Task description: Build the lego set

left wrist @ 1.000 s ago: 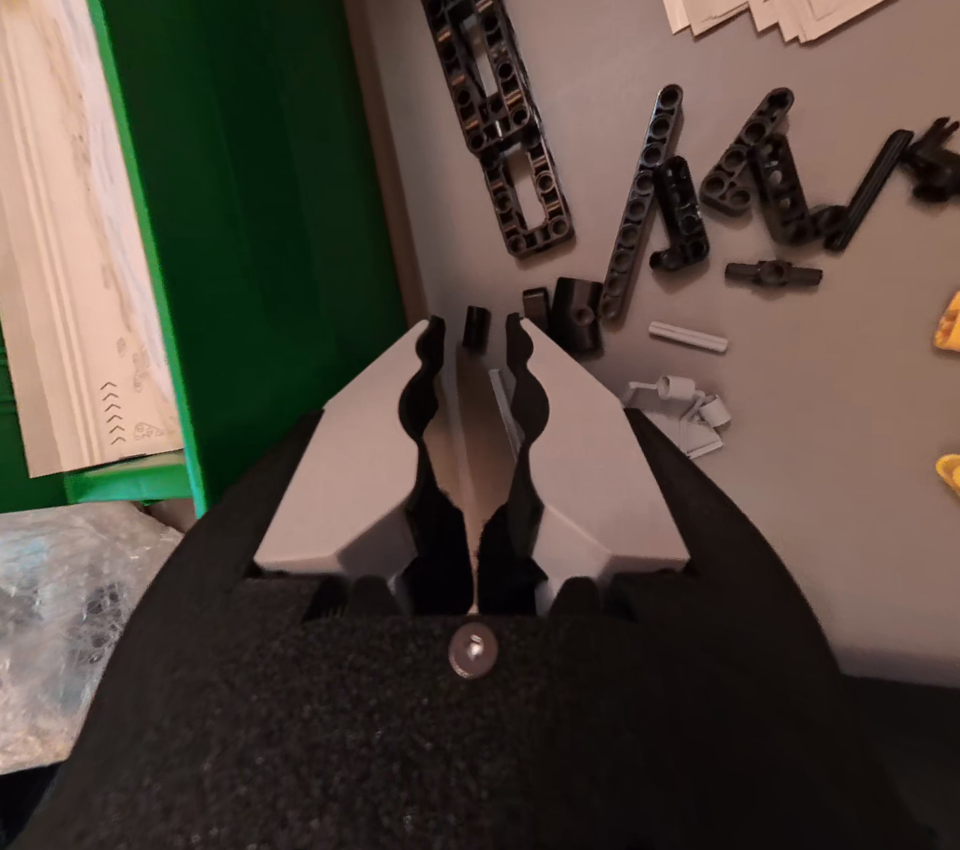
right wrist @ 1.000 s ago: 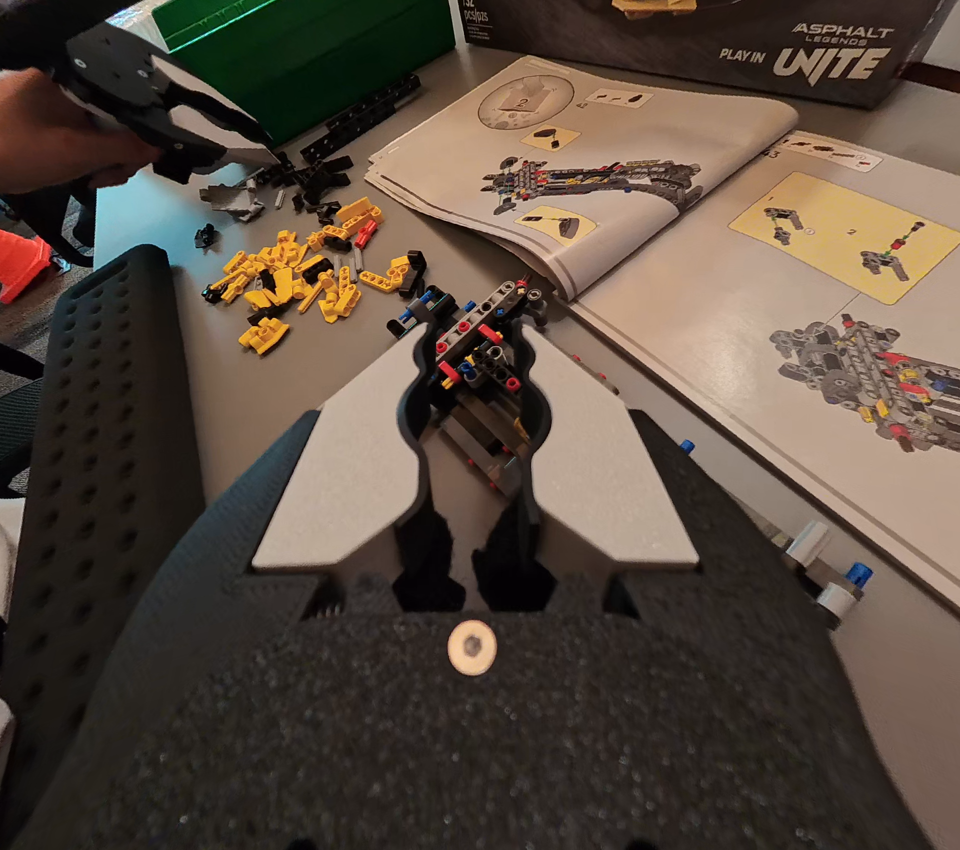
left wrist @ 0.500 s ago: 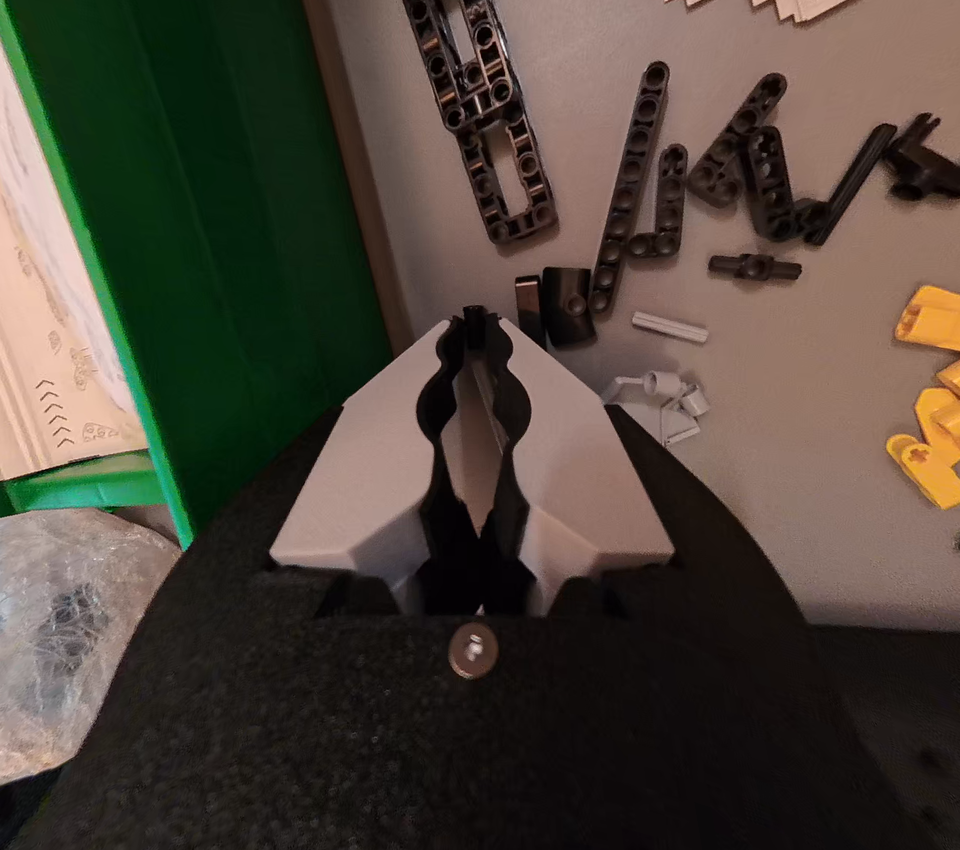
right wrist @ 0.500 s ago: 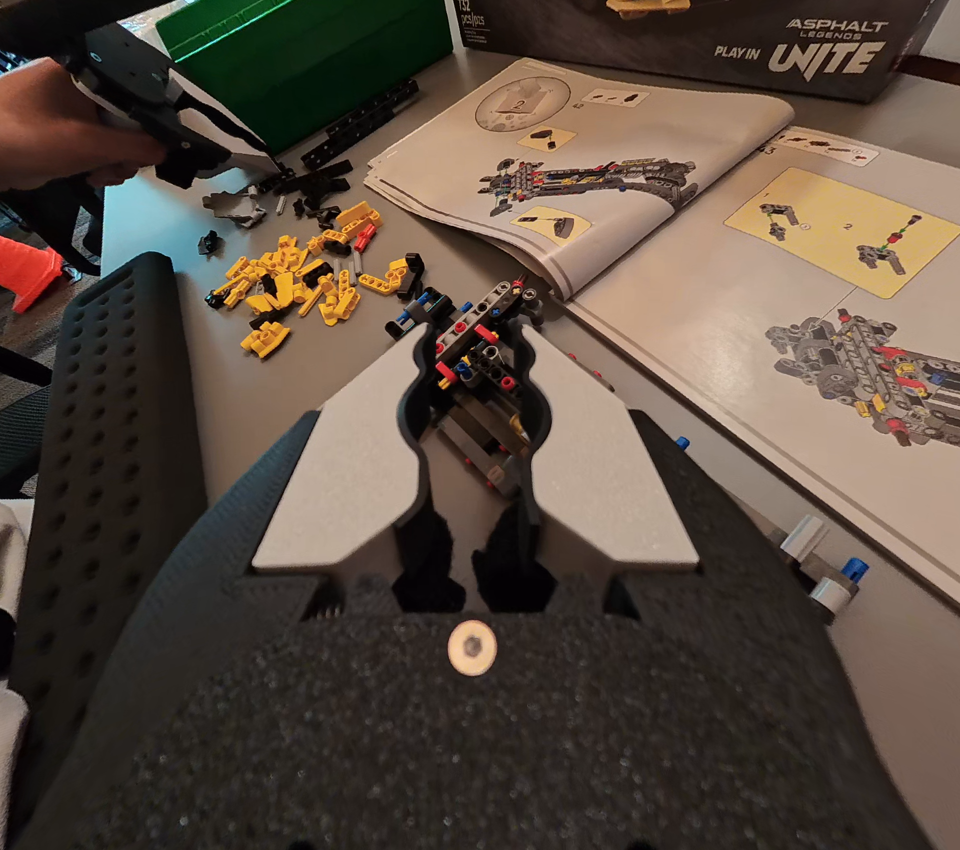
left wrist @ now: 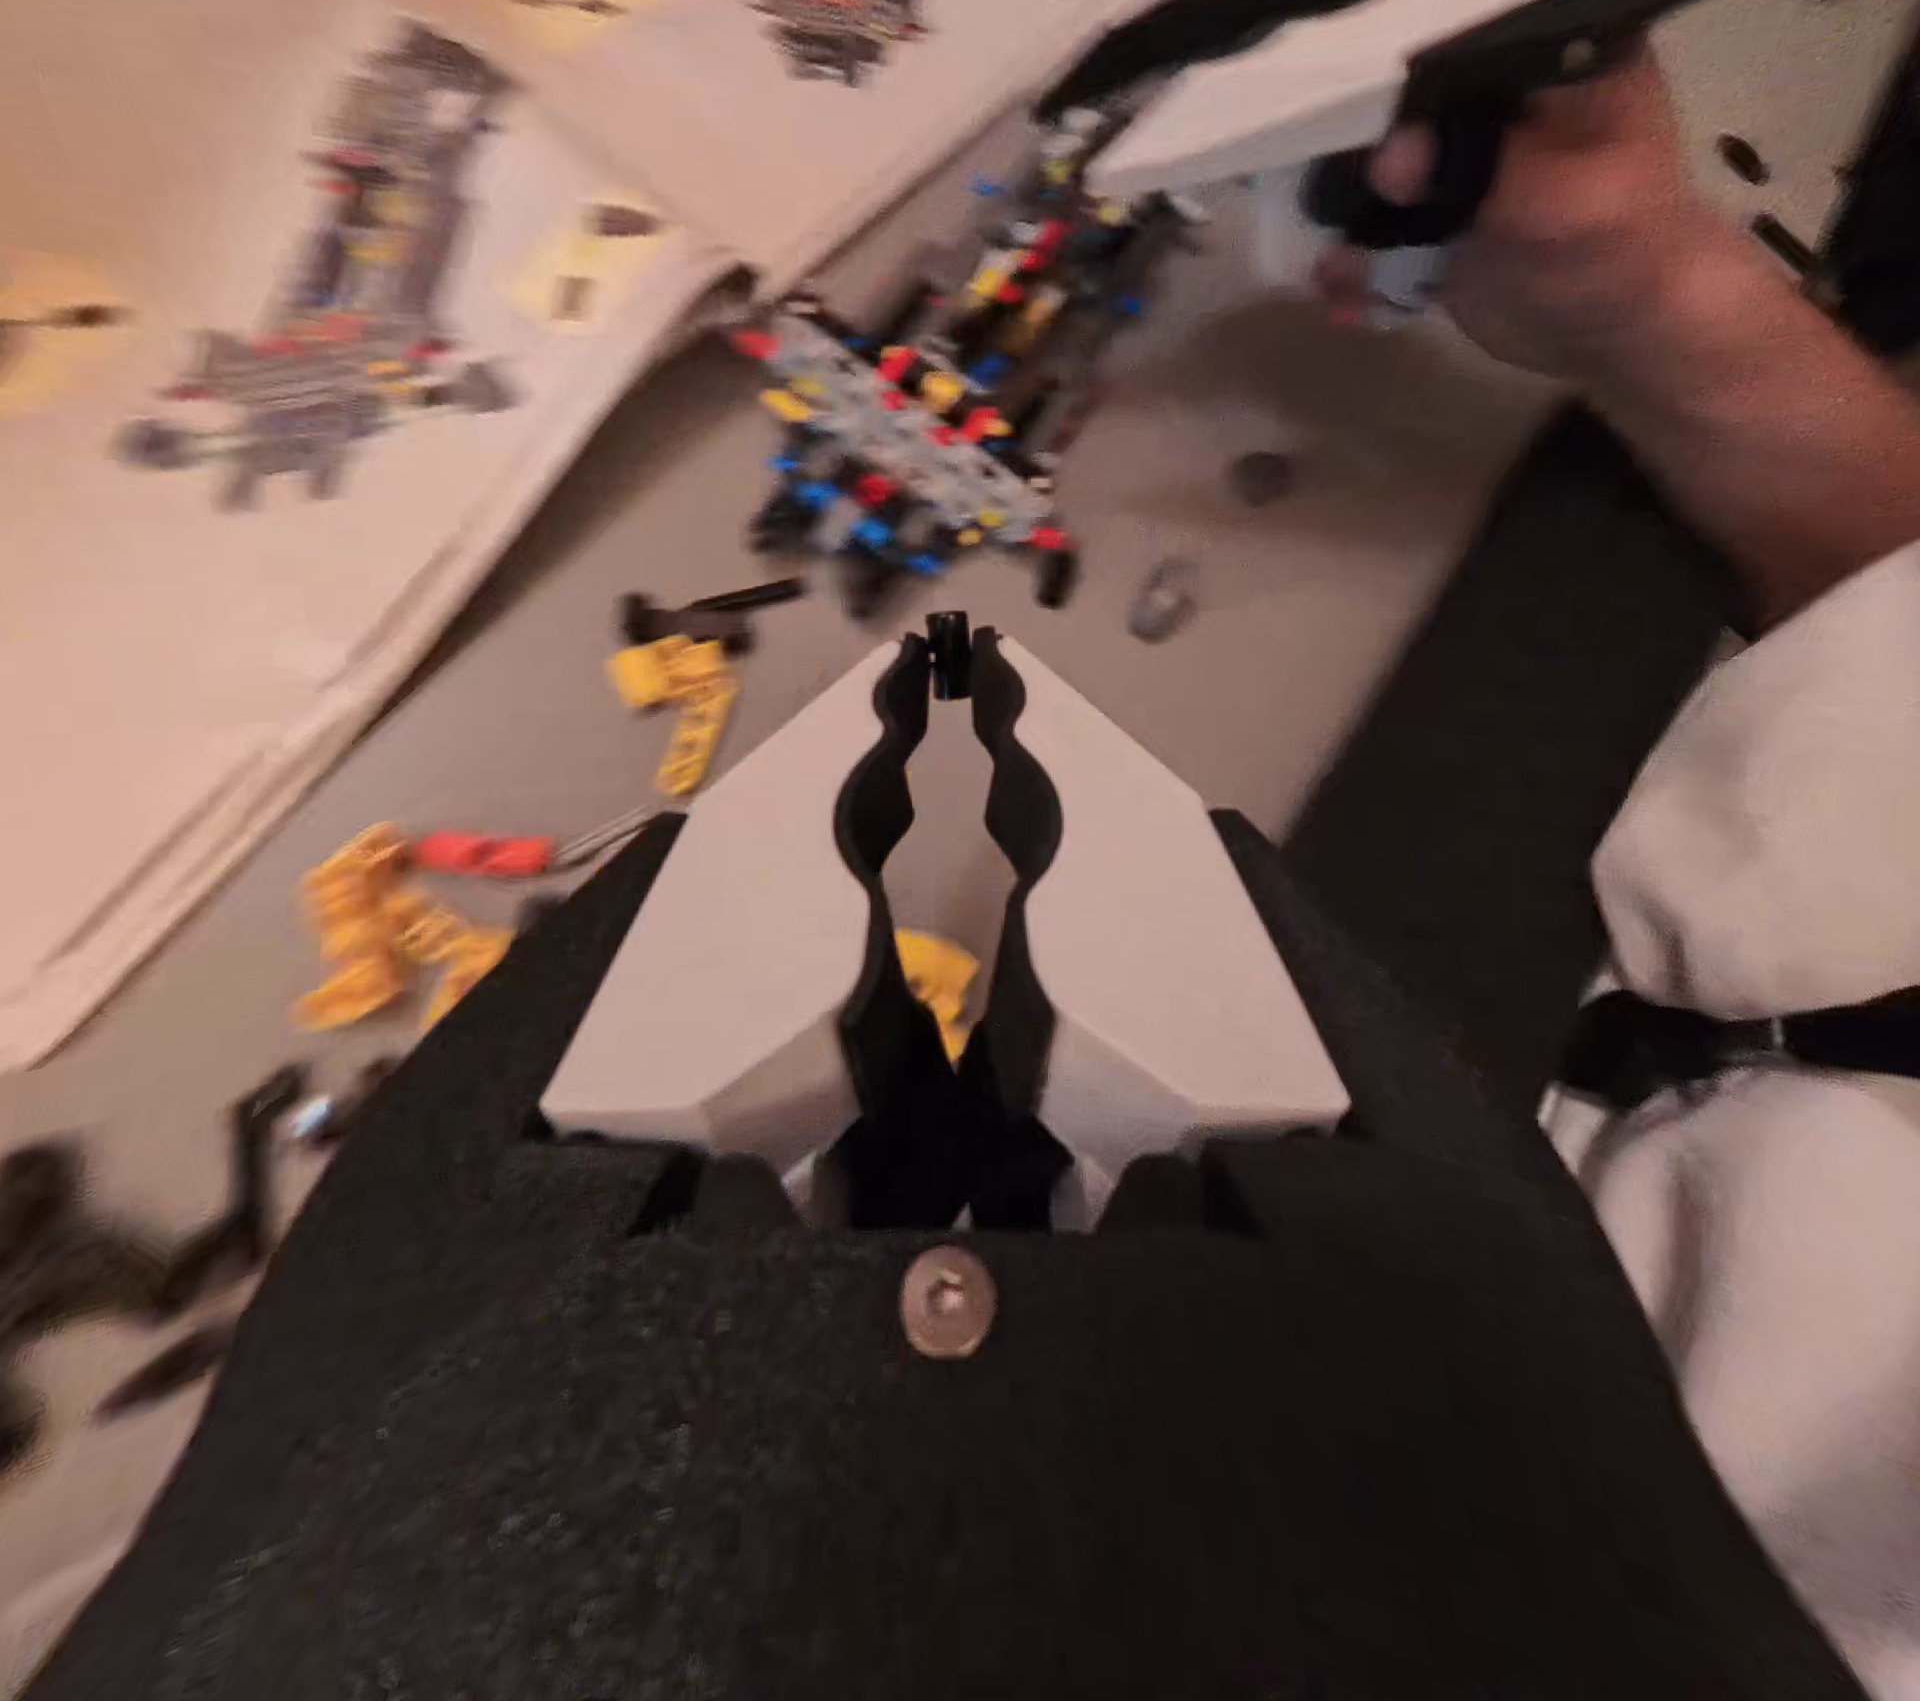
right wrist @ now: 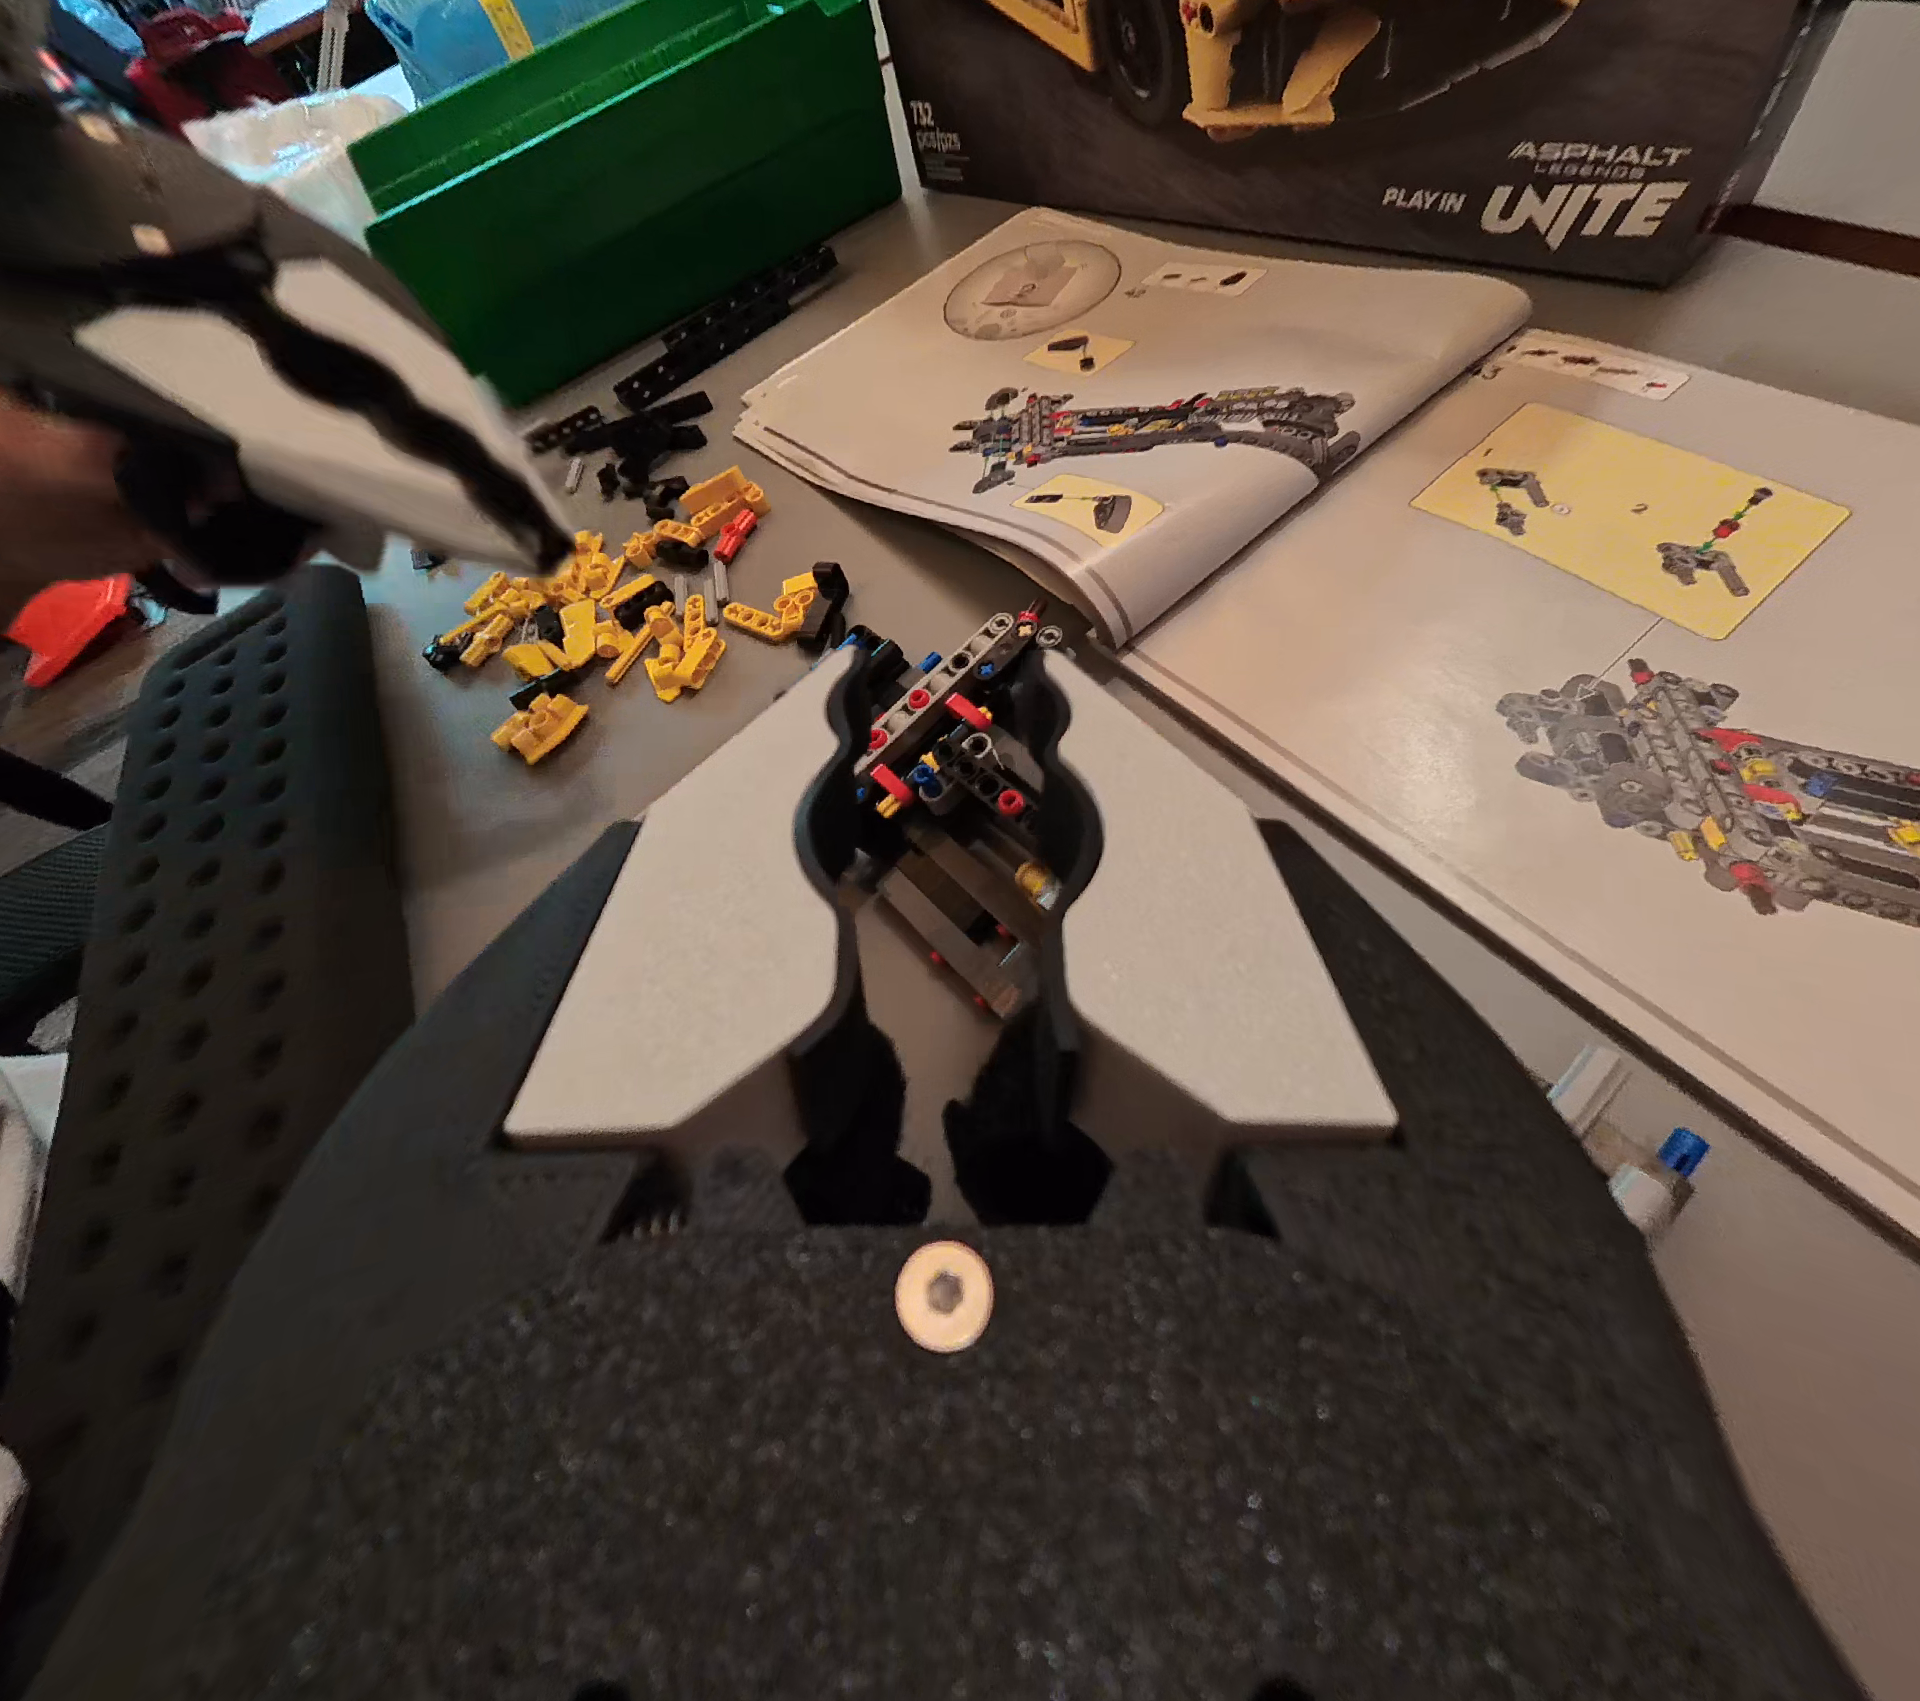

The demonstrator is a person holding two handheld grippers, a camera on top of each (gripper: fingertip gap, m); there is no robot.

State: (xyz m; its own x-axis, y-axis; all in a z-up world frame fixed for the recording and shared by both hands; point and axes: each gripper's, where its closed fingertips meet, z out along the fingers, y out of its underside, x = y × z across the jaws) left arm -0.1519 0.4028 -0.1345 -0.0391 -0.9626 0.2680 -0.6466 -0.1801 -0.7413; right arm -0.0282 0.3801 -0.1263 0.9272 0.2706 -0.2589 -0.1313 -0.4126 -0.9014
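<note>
The left wrist view is warm, dim and heavily motion-blurred; only its own claw (left wrist: 948,649) stays sharp. The right wrist view is brighter and crisp at centre, with soft glare on the manual (right wrist: 1299,716) and wide-angle bending at the edges.

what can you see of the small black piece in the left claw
The small black piece is a short, dark cylinder, plastic by its look, like a pin or connector. It stands roughly upright, pinched at the very tip of the left claw, its top poking just above the fingertips. It hangs above the table, touching nothing else. Finer detail is too small to tell.
</note>
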